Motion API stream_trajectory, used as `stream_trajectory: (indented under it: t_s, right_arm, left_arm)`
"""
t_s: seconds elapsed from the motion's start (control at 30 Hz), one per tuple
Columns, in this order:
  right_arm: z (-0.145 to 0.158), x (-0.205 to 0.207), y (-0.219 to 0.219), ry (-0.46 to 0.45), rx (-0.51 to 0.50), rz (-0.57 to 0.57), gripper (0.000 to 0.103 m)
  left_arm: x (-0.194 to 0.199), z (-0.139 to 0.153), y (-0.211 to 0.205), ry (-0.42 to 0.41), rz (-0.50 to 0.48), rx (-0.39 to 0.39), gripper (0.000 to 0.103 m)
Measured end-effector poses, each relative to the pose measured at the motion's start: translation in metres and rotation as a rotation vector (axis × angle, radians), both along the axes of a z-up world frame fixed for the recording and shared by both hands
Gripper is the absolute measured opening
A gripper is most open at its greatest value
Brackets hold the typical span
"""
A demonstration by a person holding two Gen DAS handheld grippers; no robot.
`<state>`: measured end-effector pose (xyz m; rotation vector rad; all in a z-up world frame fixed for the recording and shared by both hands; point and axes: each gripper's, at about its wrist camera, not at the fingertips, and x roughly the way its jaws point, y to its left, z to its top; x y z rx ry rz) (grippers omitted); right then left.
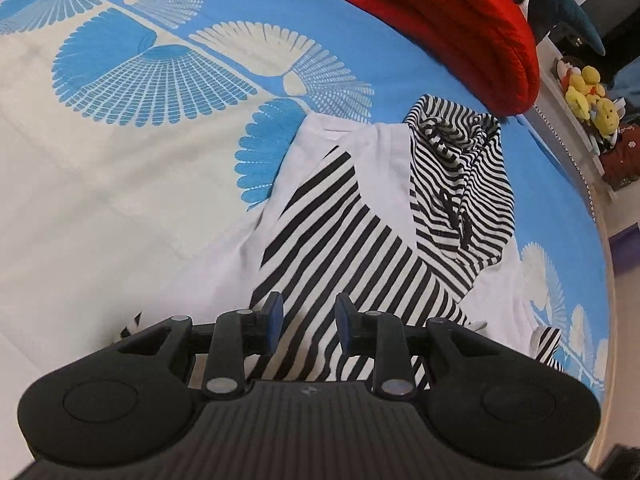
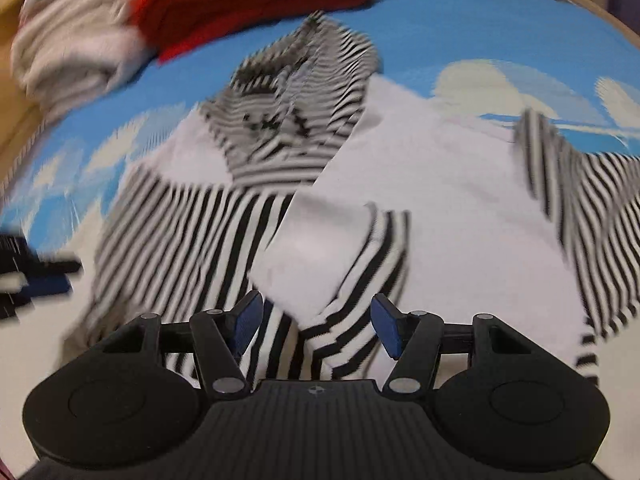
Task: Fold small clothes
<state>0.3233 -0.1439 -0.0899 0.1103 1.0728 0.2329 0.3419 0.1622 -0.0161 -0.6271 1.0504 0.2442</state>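
Black-and-white striped cotton garment lying partly folded on blue-and-cream fan-patterned bed sheet; left claw and right claw both released above it. No legible writing.

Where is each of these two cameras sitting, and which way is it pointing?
Left wrist: on the left gripper, looking forward over its open fingers at the striped garment on the bedspread.
Right wrist: on the right gripper, fingers open, above the same garment, blurred.
Shared: garment, bedspread, red cushion.
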Motion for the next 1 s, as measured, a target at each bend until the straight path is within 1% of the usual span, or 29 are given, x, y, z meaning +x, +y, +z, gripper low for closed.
stream_trajectory:
  t_s: [0.1,0.13,0.17,0.23,0.27,0.3,0.33,0.4,0.47,0.5,0.53,0.57,0.6,0.63,0.7,0.77,0.93,0.97,1.0]
  right_arm:
    - [-0.017,0.006,0.006,0.029,-0.059,0.011,0.062]
    - [-0.02,0.006,0.007,0.031,-0.069,0.019,0.06]
    - [-0.022,0.007,0.008,0.028,-0.078,0.033,0.049]
    - [-0.018,0.005,0.007,-0.004,-0.073,0.062,0.031]
    - [-0.013,0.004,0.002,-0.03,-0.054,0.053,0.017]
    - [-0.006,0.004,-0.005,-0.065,-0.021,0.02,0.015]
    - [0.004,0.003,-0.016,-0.105,0.025,-0.043,0.014]
    - [0.027,-0.004,-0.042,-0.208,0.118,-0.195,0.013]
    - [0.039,-0.016,-0.066,-0.295,0.175,-0.371,0.013]
    - [0.038,-0.022,-0.077,-0.29,0.2,-0.457,0.015]
    - [0.033,-0.026,-0.085,-0.245,0.192,-0.535,0.017]
    - [0.024,-0.027,-0.09,-0.177,0.168,-0.6,0.024]
    - [0.014,-0.027,-0.095,-0.105,0.165,-0.636,0.034]
    - [0.001,-0.026,-0.101,-0.025,0.194,-0.668,0.036]
    - [-0.017,-0.026,-0.111,0.085,0.257,-0.73,0.037]
    - [-0.025,-0.025,-0.12,0.126,0.312,-0.768,0.038]
    - [-0.032,-0.019,-0.146,0.142,0.35,-0.85,0.039]
    - [-0.035,-0.018,-0.15,0.148,0.369,-0.861,0.038]
    - [-0.036,-0.016,-0.155,0.15,0.383,-0.868,0.033]
  left_arm:
    - [0.008,-0.001,-0.002,0.0,-0.004,-0.004,0.03]
    - [0.011,-0.001,-0.004,-0.001,-0.011,-0.007,0.03]
    - [0.012,-0.001,-0.006,-0.002,-0.018,-0.007,0.03]
    - [0.015,0.0,-0.009,-0.001,-0.025,-0.001,0.03]
    - [0.015,0.0,-0.01,-0.002,-0.03,0.002,0.03]
    - [0.015,0.0,-0.011,-0.003,-0.034,0.003,0.03]
    - [0.015,0.001,-0.012,-0.004,-0.037,0.004,0.03]
    - [0.014,0.0,-0.012,-0.005,-0.041,0.007,0.03]
    - [0.012,0.001,-0.012,-0.006,-0.046,0.009,0.03]
    - [0.012,0.001,-0.011,-0.007,-0.047,0.01,0.03]
    - [0.011,0.0,-0.011,-0.006,-0.048,0.012,0.03]
    - [0.011,-0.001,-0.01,-0.003,-0.05,0.014,0.03]
    - [0.01,-0.002,-0.01,0.002,-0.052,0.015,0.03]
    - [0.01,-0.004,-0.01,0.008,-0.051,0.018,0.03]
    - [0.01,-0.007,-0.01,0.02,-0.05,0.02,0.03]
    - [0.01,-0.01,-0.012,0.03,-0.058,0.022,0.03]
    - [0.01,-0.02,-0.018,0.051,-0.093,0.004,0.03]
    - [0.01,-0.024,-0.019,0.062,-0.1,0.002,0.03]
    - [0.01,-0.029,-0.019,0.077,-0.103,0.0,0.03]
